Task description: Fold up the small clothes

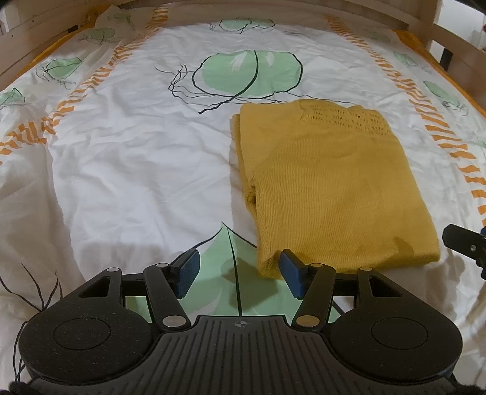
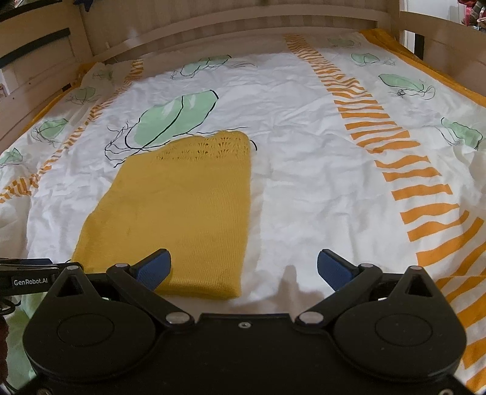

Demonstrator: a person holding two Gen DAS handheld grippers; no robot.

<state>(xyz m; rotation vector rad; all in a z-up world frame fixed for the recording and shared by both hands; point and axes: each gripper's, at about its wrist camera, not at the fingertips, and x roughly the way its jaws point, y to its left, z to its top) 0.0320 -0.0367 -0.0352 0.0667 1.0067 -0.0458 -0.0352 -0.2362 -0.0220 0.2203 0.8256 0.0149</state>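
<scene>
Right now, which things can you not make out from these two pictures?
- Underside and inner layers of the folded yellow sweater: hidden by its own top layer, both views.
- Sweater's near edge: partly behind the left gripper and the right gripper.
- Right gripper in the left wrist view: cut off by the right edge.
- Bed frame: cropped at the top.

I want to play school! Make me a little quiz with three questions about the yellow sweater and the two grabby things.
1. True or false: the yellow sweater lies folded flat on the bedsheet.
2. Are the jaws of the left gripper and right gripper A) open or B) shut?
3. Fill in: neither gripper holds ____.

Key: 1 true; 2 A; 3 anything.
</scene>
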